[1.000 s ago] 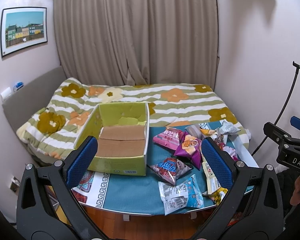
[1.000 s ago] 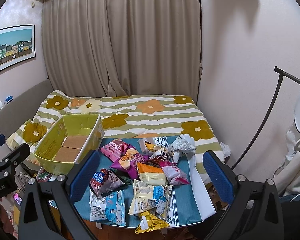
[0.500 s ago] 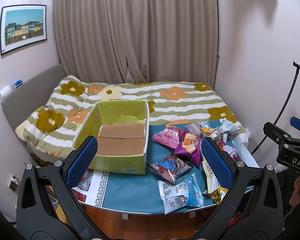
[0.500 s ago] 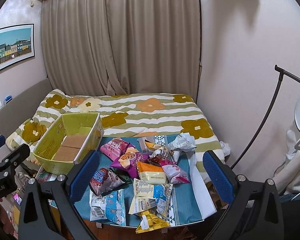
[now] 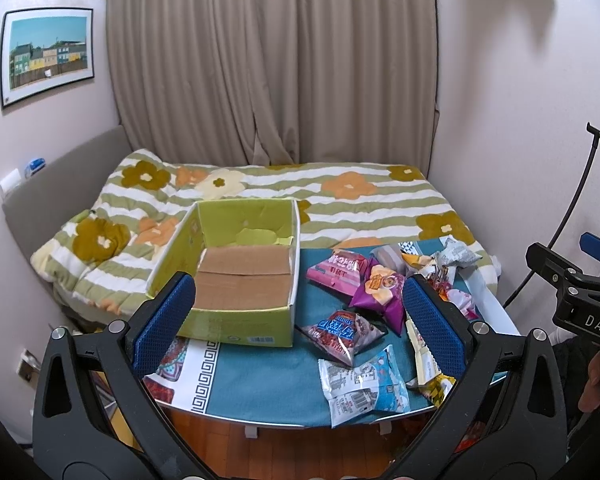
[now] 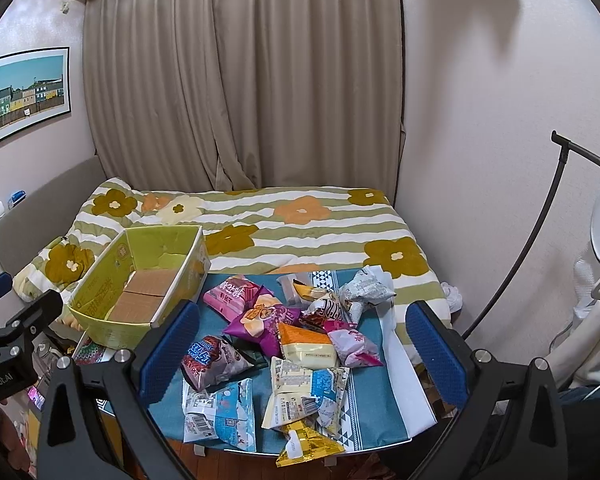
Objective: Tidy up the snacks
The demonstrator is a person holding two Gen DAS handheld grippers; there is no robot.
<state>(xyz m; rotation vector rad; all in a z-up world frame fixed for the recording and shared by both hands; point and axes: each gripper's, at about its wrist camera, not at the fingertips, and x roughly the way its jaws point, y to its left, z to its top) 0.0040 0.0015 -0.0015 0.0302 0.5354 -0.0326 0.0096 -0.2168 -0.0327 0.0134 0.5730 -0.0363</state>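
A bedroom, the surface (image 5: pixel 260 384) at the bed's foot. On its left the empty box (image 5: pixel 236 280) waits; right, loose snacks (image 6: pixel 284 344) lie heaped. Both grippers' (image 5: pixel 298 316) (image 6: pixel 302 344) fingers hover spread, empty, ready to pick.

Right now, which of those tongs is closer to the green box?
Left. The left tongs hang open facing the green box, which fills the view between them. The right tongs are open over the snack pile, with the box off to their left.
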